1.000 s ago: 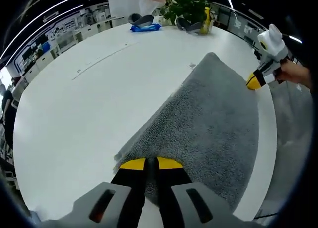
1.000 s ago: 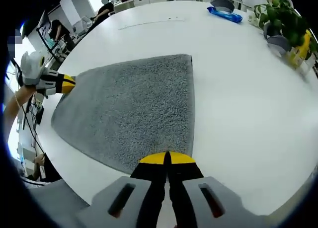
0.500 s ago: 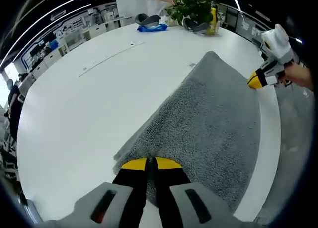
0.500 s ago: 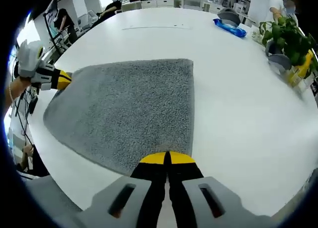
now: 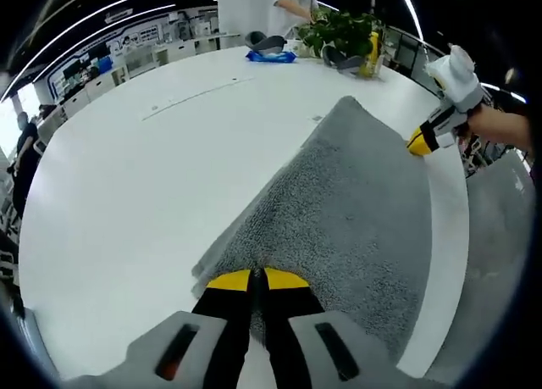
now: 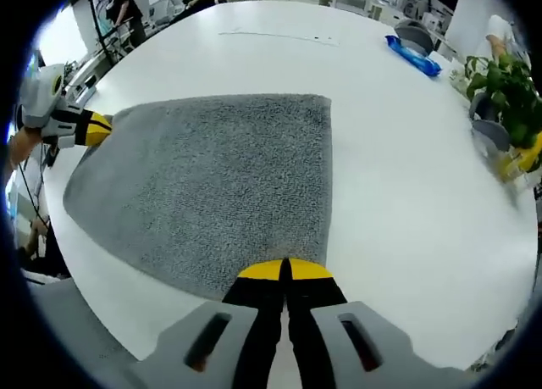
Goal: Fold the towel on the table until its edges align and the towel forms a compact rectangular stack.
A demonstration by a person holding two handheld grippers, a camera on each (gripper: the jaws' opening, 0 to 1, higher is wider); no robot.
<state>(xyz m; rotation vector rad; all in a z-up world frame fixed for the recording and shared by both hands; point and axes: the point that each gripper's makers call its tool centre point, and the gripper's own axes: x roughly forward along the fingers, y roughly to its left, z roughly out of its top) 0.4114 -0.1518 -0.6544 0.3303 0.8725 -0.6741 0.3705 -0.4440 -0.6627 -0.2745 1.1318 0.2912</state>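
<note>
The grey towel (image 5: 356,211) lies spread near the white table's (image 5: 127,186) edge. The left gripper (image 5: 257,280) and right gripper (image 6: 284,270) each have their fingers pressed together, pinching a near corner, so a fold looks about to begin. Next, both corners should travel together to the far edge. The right gripper view alone shows that far edge squarely.

Towel (image 5: 356,211) corner hidden between the left tool's (image 5: 257,279) closed tips, opposite corner hidden inside the right tool (image 6: 284,270), blue item (image 5: 271,57) on the far worktop (image 5: 127,177) too small to identify, plant (image 6: 508,84) cut by the right gripper view's rim
</note>
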